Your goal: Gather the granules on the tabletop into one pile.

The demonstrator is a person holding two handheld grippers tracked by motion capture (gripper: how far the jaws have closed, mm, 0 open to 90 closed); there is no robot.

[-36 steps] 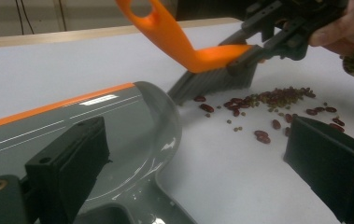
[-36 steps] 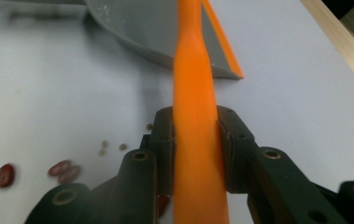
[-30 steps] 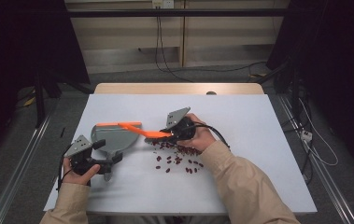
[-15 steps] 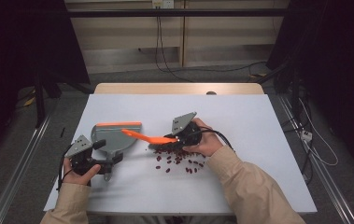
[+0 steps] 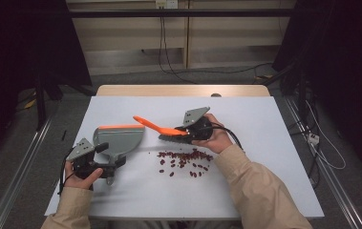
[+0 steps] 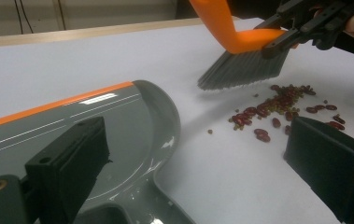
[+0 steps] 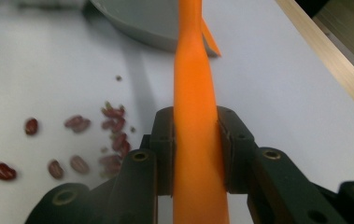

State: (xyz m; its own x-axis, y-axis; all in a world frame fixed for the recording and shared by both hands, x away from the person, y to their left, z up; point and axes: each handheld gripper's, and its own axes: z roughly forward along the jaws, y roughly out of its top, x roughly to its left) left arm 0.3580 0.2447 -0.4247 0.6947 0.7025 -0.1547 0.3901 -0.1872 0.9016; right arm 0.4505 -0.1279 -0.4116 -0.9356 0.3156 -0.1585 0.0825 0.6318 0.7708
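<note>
white table (image 5: 274, 143) with a wood strip along its far edge. grey dustpan (image 5: 121, 138) lies flat on it just ahead of the left claw (image 5: 103, 162). red beans (image 5: 183, 160) scattered on the surface just below the right claw (image 5: 181, 131).

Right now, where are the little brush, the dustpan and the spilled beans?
brush (image 5: 171, 134): high view, on its grey bristles.
dustpan (image 5: 120, 138): high view, on the grey scoop behind its orange edge.
beans (image 5: 184, 157): high view, on the middle of the red scatter on the table.
</note>
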